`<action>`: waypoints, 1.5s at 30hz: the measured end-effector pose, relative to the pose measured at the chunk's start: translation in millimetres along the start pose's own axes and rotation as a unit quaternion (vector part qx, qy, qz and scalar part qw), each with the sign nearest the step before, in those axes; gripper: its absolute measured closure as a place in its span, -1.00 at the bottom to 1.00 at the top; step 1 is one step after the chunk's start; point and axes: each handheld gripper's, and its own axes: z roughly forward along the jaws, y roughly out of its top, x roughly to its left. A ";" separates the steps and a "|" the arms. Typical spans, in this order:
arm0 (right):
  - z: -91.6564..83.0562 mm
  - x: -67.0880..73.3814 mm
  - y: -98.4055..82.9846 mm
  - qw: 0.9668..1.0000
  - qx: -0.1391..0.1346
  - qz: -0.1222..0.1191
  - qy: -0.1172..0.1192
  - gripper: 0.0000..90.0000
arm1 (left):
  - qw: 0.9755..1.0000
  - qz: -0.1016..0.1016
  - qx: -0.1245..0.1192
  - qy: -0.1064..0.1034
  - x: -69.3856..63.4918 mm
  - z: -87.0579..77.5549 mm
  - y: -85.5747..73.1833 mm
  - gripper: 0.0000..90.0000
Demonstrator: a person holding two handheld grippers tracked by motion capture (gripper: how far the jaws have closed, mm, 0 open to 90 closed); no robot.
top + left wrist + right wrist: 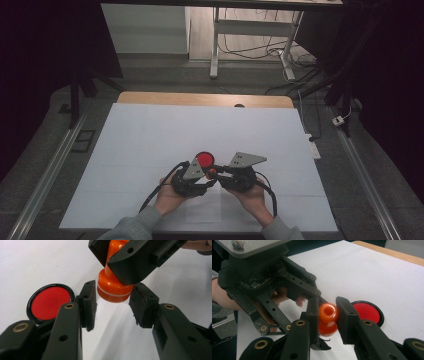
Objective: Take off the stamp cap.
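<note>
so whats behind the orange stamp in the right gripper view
Behind the orange stamp lies a red disc in a black rim on the white table; the right gripper covers the disc's near edge.

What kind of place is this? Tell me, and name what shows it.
Probably a lab or workshop recording bay: a table under a white sheet, dark curtains at the sides, loose cables under a desk frame, and floor rails beside the table.

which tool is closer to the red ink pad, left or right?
Left. The left tool sits just on the near side of the red ink pad, its jaws on either side of the orange stamp. The right tool, clamped on that stamp, is further off to the side.
</note>
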 end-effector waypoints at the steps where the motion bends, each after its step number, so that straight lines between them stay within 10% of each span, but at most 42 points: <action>1: -0.1 0.0 0.0 1.000 0.001 0.000 0.001 0.61 | 1.000 0.000 0.000 0.000 0.1 -0.1 0.0 0.29; 45: 2.1 2.2 -1.2 1.000 0.002 -0.003 -0.006 0.62 | 1.000 0.013 0.010 0.001 1.3 -0.4 -1.9 0.45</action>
